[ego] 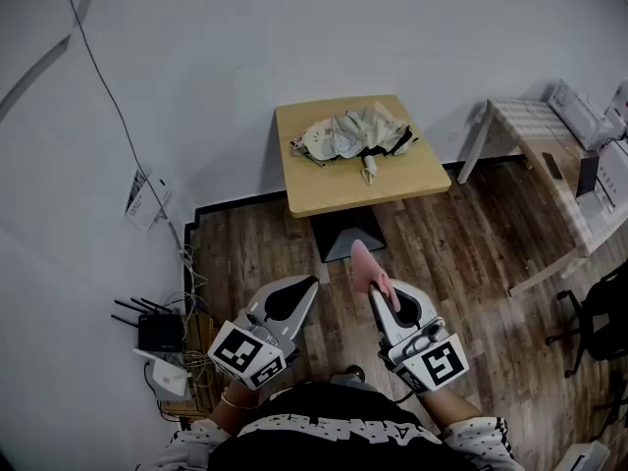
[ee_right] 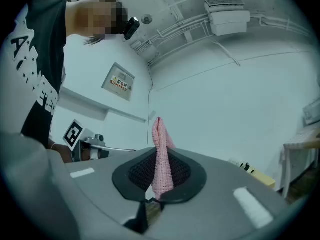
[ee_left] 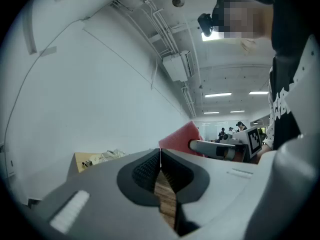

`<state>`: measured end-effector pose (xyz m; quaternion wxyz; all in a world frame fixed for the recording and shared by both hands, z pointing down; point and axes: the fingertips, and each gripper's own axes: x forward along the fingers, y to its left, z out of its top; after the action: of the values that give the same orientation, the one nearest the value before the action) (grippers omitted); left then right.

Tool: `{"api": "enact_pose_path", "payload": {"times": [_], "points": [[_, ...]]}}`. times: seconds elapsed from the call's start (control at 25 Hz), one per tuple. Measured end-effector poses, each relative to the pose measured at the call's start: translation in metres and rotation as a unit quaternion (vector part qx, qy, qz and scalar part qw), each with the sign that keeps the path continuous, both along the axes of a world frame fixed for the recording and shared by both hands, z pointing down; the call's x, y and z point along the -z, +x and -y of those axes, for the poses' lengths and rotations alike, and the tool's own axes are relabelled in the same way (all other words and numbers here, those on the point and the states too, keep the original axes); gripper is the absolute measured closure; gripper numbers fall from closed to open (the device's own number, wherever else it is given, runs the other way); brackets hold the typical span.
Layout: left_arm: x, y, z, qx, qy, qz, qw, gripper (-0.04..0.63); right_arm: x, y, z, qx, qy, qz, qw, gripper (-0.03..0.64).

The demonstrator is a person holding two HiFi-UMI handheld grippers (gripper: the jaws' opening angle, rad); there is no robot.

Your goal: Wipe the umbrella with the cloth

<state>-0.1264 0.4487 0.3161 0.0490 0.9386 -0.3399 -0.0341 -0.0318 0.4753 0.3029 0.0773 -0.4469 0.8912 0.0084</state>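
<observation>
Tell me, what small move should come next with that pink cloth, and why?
Probably step toward the wooden table and carry the right gripper forward: it is shut on the pink cloth, while the folded umbrella lies on that table well ahead, untouched.

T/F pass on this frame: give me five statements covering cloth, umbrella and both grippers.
1. The right gripper is shut on the pink cloth. True.
2. The left gripper holds the umbrella. False: its fingers are together with nothing between them.
3. The umbrella is opened out. False: it lies collapsed on the wooden table.
4. The cloth is touching the umbrella. False: it is held over the floor, well short of the table.
5. The table stands against the wall. True.
</observation>
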Motion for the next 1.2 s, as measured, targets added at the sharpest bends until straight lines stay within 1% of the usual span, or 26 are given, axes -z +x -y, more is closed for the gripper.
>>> {"api": "enact_pose_path", "payload": {"times": [0.12,0.28,0.52,0.64,0.8,1.08,1.2], "points": [[-0.002,0.002,0.0,0.001,-0.001,0.0,1.0,0.594,0.001,0.006,0.0,-0.003,0.004,0.015,1.0,0.588],[-0.004,0.004,0.001,0.007,-0.005,0.002,1.0,0.594,-0.004,0.011,0.001,-0.001,-0.005,0.016,1.0,0.586],[-0.003,0.009,0.003,0.015,-0.005,0.003,0.9999,0.594,-0.003,0.016,0.001,0.01,0.005,0.026,1.0,0.586],[-0.005,0.014,0.003,0.019,-0.01,0.003,0.9998,0.594,-0.003,0.023,0.001,0.013,0.002,0.03,0.999,0.586],[-0.004,0.027,0.003,0.018,-0.009,0.004,0.9998,0.594,-0.004,0.031,0.002,0.02,0.002,0.027,0.999,0.586],[-0.009,0.047,0.0,0.028,-0.012,0.001,0.9995,0.594,-0.014,0.052,0.0,0.029,-0.014,0.028,0.999,0.586],[-0.013,0.053,-0.002,0.027,-0.016,0.007,0.9995,0.594,-0.014,0.054,-0.002,0.031,-0.006,0.021,0.999,0.586]]}}
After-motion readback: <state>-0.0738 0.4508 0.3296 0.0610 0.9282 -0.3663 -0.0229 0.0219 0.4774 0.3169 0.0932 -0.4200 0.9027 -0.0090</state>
